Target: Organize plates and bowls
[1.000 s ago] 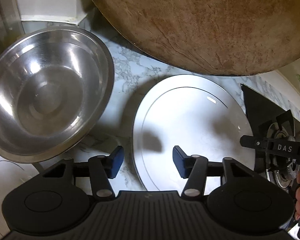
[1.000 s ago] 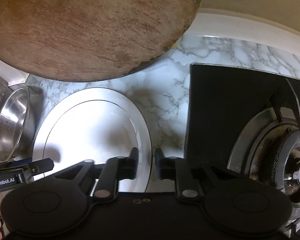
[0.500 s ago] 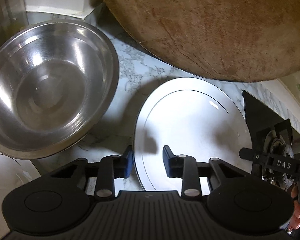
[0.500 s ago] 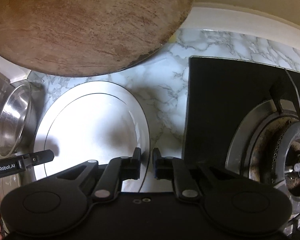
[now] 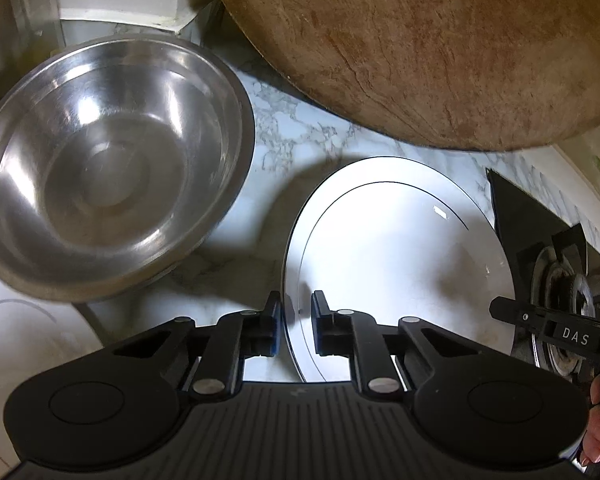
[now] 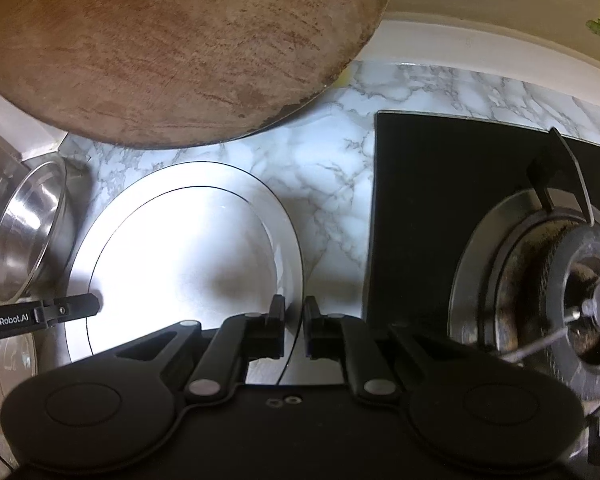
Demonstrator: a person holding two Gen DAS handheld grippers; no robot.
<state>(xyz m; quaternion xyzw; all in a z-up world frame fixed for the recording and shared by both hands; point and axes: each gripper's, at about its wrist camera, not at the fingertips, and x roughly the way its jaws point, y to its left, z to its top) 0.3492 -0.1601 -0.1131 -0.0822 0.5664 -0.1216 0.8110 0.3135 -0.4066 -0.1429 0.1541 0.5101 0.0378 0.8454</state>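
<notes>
- Left gripper point(image 5: 294, 330): jaws have just been closing and now stand narrow, one finger on each side of the near left rim of the white plate point(image 5: 400, 264); pads appear to press the rim.
- Right gripper point(image 6: 294, 330): jaws narrow, clamped across the plate's point(image 6: 180, 256) near right rim, the edge running between the two fingers.
- Plate lies flat on the marble counter point(image 6: 332, 184), directly ahead of both grippers, spanning the gap between them.
- Steel bowl point(image 5: 108, 164) stands upright and empty ahead and to the left of the left gripper, near the plate but apart from it.
- Round wooden board point(image 5: 440, 40) leans beyond the plate, farther from both grippers; its lower edge overhangs the counter.
- Black gas hob point(image 6: 480, 220) with burner sits right of the right gripper, just beside the plate.
- A second pale plate point(image 5: 24, 344) shows at lower left of the left gripper; detail unclear.
- Fingertips of a hand point(image 5: 598, 432) visible at far right of the left wrist view.
</notes>
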